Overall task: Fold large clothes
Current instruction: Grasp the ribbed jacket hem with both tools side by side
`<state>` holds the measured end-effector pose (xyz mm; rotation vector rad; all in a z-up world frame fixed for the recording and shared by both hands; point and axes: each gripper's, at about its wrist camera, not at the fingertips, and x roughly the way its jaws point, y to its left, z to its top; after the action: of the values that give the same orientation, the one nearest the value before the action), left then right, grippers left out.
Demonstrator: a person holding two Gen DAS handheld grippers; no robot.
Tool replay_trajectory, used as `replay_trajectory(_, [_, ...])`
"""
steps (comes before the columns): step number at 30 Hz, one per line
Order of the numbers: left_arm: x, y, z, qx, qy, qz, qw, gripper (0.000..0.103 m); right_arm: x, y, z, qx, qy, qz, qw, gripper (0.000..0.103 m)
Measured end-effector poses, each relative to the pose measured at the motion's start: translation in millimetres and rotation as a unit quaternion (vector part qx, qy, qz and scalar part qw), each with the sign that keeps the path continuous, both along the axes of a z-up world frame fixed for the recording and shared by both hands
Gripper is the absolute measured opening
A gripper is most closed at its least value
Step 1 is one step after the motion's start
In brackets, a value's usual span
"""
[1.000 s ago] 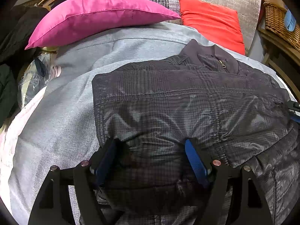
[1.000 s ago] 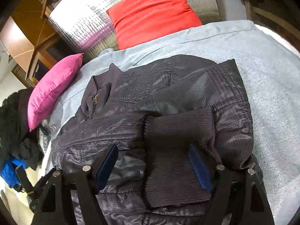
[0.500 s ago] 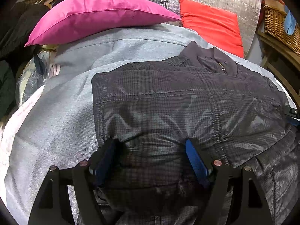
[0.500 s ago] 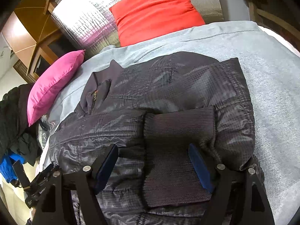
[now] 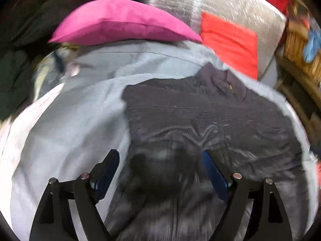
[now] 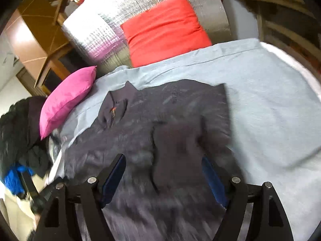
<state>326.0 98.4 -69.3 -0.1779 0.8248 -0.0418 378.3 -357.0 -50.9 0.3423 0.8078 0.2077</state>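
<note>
A dark quilted jacket (image 5: 200,120) lies flat on the grey-blue bed sheet (image 5: 70,130), its collar and zip toward the pillows. My left gripper (image 5: 160,170) hovers over the jacket's near left edge. Its jaws are opening, and the blue pads stand clear of the fabric, with one pad over the sheet. In the right wrist view the jacket (image 6: 170,104) has a sleeve folded across it, ending in a knit cuff (image 6: 176,146). My right gripper (image 6: 164,176) is open just above that cuff and does not press on it. Both views are motion-blurred.
A pink pillow (image 5: 120,22) and a red pillow (image 6: 164,28) lean at the head of the bed against a silver quilted mat (image 6: 96,34). Dark clothes (image 6: 18,132) are piled off the left side. A wicker basket (image 5: 299,48) stands at the right.
Both grippers have pulled back and up from the jacket, so it looks smaller and more sheet shows. The left jaws have spread wider and no longer dig into the fabric.
</note>
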Motion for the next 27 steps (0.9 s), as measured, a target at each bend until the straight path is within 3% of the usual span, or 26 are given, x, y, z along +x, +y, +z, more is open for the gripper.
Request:
replay_trajectory(4, [-64.0, 24.0, 6.6, -0.016, -0.001, 0.019, 0.9997, 0.087, -63.3, -36.2, -4.3, -0.015, 0.014, -0.010, 1.000, 0.081])
replay_trajectory(8, [-126.2, 39.0, -8.6, -0.026, 0.020, 0.035, 0.9989, 0.087, -132.1, -72.8, -31.2, -0.012, 0.038, -0.024, 0.999, 0.081])
replay_trajectory(14, [-195.9, 39.3, -38.0, -0.049, 0.049, 0.031, 0.9971, 0.087, -212.3, -96.6, -76.9, 0.042, 0.070, -0.030, 0.996, 0.082])
replay_trajectory(17, [-212.6, 33.2, -45.6, -0.046, 0.055, 0.027, 0.9970, 0.087, -239.1, -96.5, -80.7, 0.041, 0.053, -0.025, 0.997, 0.082])
replay_trajectory(23, [-236.3, 26.7, -56.2, -0.051, 0.067, 0.018, 0.9962, 0.087, -259.2, -84.8, -87.0, 0.099, 0.065, 0.008, 0.993, 0.082])
replay_trajectory(27, [-247.9, 24.2, -61.1, -0.069, 0.077, 0.016, 0.9945, 0.087, -265.8, -67.4, -96.9, 0.106, 0.076, 0.027, 0.991, 0.082])
